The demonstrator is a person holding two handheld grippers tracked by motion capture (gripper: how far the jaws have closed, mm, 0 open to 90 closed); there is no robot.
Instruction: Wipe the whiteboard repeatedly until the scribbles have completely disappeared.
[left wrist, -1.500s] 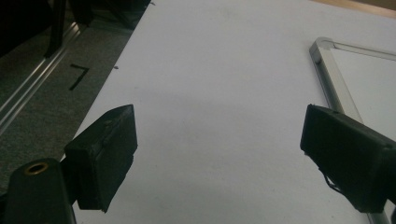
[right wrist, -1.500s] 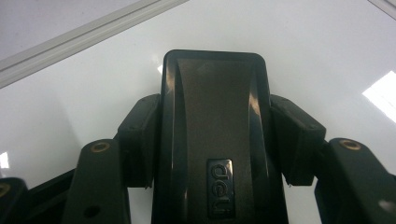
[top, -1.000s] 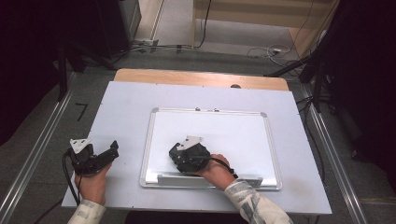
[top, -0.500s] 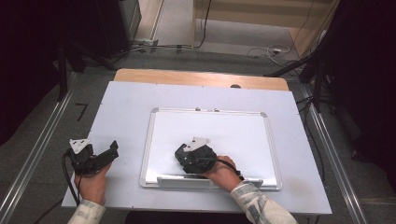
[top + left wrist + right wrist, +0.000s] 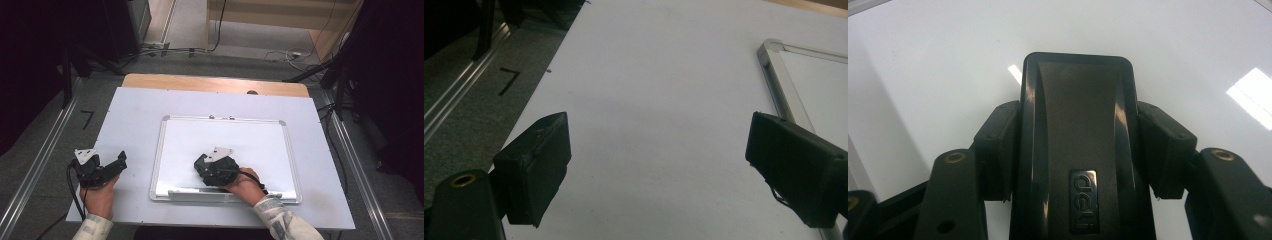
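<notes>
While the right claw (image 5: 1075, 150) clamps a black Deli whiteboard eraser (image 5: 1075, 145) flat on the whiteboard (image 5: 260, 140), steady even pressure should serve; the left claw (image 5: 659, 165) waits released over the desk (image 5: 649, 75)

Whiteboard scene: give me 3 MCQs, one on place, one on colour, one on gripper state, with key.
1. Where is the right gripper?
A. over the silver-framed white whiteboard
B. on the bare wooden strip at the far edge
C. off the table

2. What colour is the plastic eraser block in the right gripper?
A. red
B. black
C. yellow

3. How do the left gripper's jaws stand?
A. clamped on a marker
B. shut, with nothing between them
C. wide apart over the pale table top

Key: 1 A, the high view shows it above the board's lower middle. 2 B, the right gripper view shows a glossy black body. 3 C, the left gripper view shows bare table between them.
</notes>
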